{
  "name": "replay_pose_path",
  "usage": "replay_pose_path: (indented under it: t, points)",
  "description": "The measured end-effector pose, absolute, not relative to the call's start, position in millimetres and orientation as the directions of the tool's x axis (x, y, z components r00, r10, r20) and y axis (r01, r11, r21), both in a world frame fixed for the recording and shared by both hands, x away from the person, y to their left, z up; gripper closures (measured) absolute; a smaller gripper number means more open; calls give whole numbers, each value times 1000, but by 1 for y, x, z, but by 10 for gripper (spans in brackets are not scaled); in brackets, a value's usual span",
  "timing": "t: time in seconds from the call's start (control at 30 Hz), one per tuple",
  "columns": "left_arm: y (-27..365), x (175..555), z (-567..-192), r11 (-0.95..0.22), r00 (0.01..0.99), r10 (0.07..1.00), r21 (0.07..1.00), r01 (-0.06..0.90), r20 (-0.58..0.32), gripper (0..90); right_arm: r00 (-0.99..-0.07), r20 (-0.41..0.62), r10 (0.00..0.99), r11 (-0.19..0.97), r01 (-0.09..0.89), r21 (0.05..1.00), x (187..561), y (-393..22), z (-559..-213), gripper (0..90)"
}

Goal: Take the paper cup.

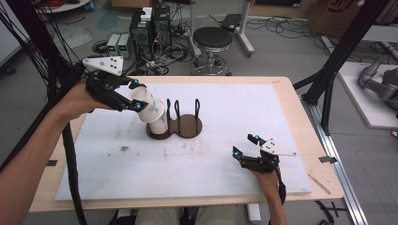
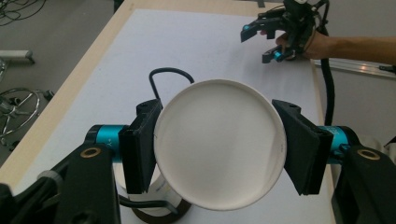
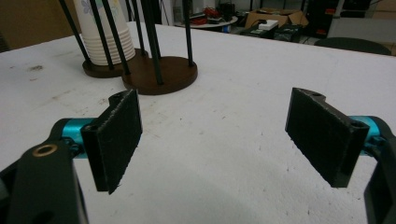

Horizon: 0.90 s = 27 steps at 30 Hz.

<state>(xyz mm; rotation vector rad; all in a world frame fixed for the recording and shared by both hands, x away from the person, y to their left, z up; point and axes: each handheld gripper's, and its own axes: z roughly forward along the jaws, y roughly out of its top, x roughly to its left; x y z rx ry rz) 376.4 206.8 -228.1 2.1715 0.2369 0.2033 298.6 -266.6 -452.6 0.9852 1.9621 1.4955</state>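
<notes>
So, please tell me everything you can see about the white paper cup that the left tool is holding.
The white paper cup looks thin and round, with a faint floral print on its side. It is tilted, its open mouth toward the left tool, whose pads press its rim from both sides. Its base is at the stack of cups in the dark wooden rack.

Rack's upright wires (image 1: 177, 111) beside bare board (image 1: 234, 117)

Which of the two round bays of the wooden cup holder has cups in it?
The left bay of the holder: a white cup stack stands in it. The right bay holds nothing between its black wire loops.
</notes>
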Motion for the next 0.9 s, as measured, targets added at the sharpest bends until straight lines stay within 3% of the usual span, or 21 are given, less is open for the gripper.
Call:
replay_pose_path:
  t: [0.9]
  points:
    - [204, 339, -285, -417, 982, 188, 905, 83, -3, 360, -623, 56, 780, 142, 264, 954, 300, -267, -452, 190]
